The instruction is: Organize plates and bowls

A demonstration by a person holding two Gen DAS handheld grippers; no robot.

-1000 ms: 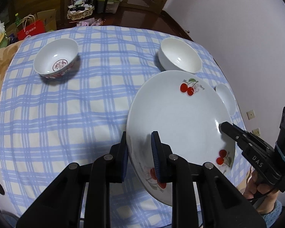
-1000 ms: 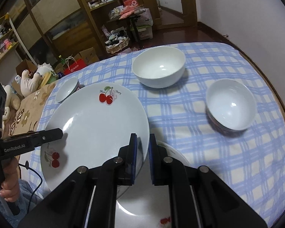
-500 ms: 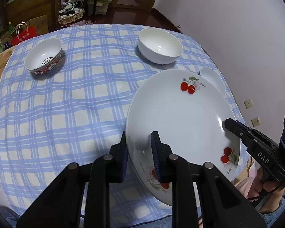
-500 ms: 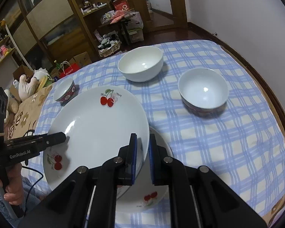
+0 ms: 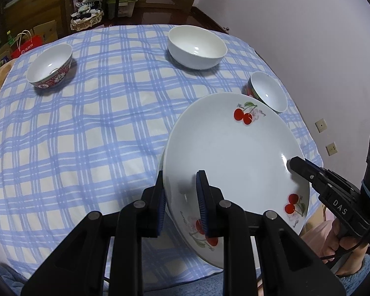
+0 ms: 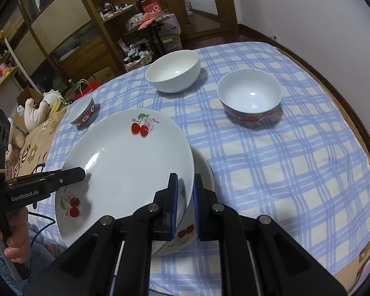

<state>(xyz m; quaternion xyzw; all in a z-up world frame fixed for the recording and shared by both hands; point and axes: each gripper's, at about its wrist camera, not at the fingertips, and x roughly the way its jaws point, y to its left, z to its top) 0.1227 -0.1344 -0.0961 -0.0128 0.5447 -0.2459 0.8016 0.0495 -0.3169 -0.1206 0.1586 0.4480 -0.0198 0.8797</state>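
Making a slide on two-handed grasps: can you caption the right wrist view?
Both grippers, right and left, hold a white cherry-print plate over a second plate.

A blue checked tablecloth [image 5: 86,128]; a wooden shelf unit [image 6: 69,24] stands beyond.

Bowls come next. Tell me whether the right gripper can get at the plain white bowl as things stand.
Probably not yet: the right gripper is shut on the cherry plate, shared with the left gripper. The cloth toward the plain white bowl looks clear.

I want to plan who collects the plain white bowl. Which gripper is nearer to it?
Hard to call: both grippers clamp opposite rims of the cherry plate, well short of the plain white bowl; left gripper on its left, right gripper on its right.
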